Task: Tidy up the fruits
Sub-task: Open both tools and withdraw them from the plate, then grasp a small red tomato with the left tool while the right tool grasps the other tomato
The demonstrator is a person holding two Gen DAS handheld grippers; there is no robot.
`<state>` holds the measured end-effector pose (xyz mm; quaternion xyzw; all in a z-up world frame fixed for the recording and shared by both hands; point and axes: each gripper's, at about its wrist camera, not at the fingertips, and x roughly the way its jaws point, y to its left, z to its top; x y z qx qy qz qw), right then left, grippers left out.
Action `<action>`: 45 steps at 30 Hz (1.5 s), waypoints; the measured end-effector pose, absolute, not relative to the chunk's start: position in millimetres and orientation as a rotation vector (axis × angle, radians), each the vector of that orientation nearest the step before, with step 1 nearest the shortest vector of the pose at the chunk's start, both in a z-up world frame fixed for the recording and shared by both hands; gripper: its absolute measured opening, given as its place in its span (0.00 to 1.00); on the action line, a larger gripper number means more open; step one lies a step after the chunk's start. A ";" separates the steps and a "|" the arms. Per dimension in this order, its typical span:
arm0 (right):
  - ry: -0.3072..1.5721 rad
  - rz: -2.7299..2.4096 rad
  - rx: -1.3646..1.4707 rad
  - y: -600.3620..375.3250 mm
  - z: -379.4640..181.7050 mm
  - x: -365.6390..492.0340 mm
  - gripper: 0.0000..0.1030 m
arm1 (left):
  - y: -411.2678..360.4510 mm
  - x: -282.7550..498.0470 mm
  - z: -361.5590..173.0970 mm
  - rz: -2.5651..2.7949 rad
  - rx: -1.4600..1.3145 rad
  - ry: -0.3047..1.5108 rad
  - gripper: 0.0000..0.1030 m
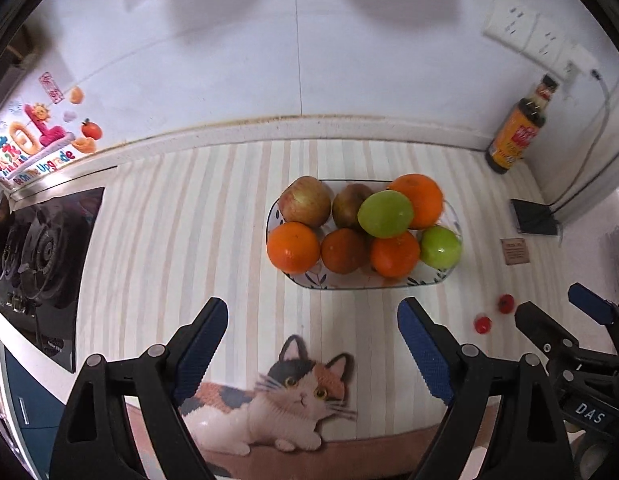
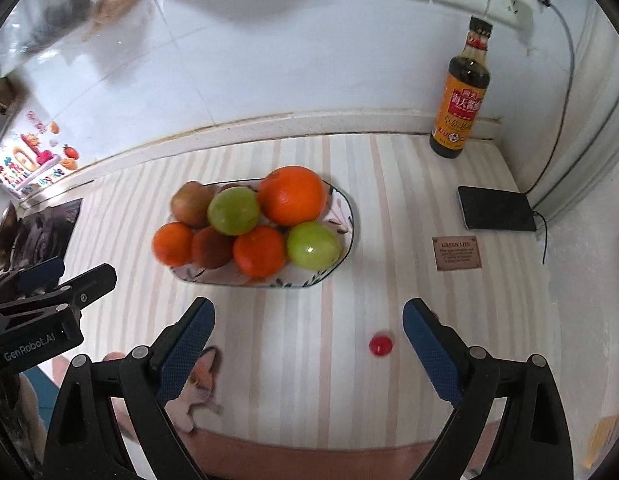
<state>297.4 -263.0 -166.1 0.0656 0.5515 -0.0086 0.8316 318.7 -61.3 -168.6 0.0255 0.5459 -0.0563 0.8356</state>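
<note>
An oval patterned plate [image 1: 309, 280] [image 2: 341, 208] on the striped mat holds several fruits: oranges [image 1: 293, 247] [image 2: 292, 195], green apples [image 1: 385, 214] [image 2: 313, 245] and reddish apples [image 1: 305, 201] [image 2: 192, 203]. Two small red cherry tomatoes [image 1: 483, 324] [image 1: 506, 303] lie on the mat right of the plate. One tomato [image 2: 381, 345] shows in the right wrist view; the other is mostly hidden behind the right finger. My left gripper [image 1: 311, 334] is open and empty, in front of the plate. My right gripper [image 2: 307, 336] is open and empty, with the tomato between its fingers.
A soy sauce bottle [image 2: 461, 92] stands at the back right by the wall. A black device [image 2: 497, 208] with a cable and a small brown card [image 2: 456, 253] lie at the right. A gas stove [image 1: 41, 256] is at the left. A cat picture [image 1: 289, 396] is on the mat's front.
</note>
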 end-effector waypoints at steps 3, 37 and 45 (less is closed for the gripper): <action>1.140 -0.021 0.135 -256.0 -145.7 275.6 0.94 | -57.1 300.5 -151.1 -0.139 0.057 1.116 0.84; 1.136 -0.052 0.584 -380.0 -175.3 220.9 0.66 | -123.6 265.4 -169.2 -0.165 0.109 1.117 1.00; 1.313 -0.021 0.571 -439.4 -284.1 270.9 0.51 | -198.8 307.5 -266.4 -0.059 0.221 1.262 1.00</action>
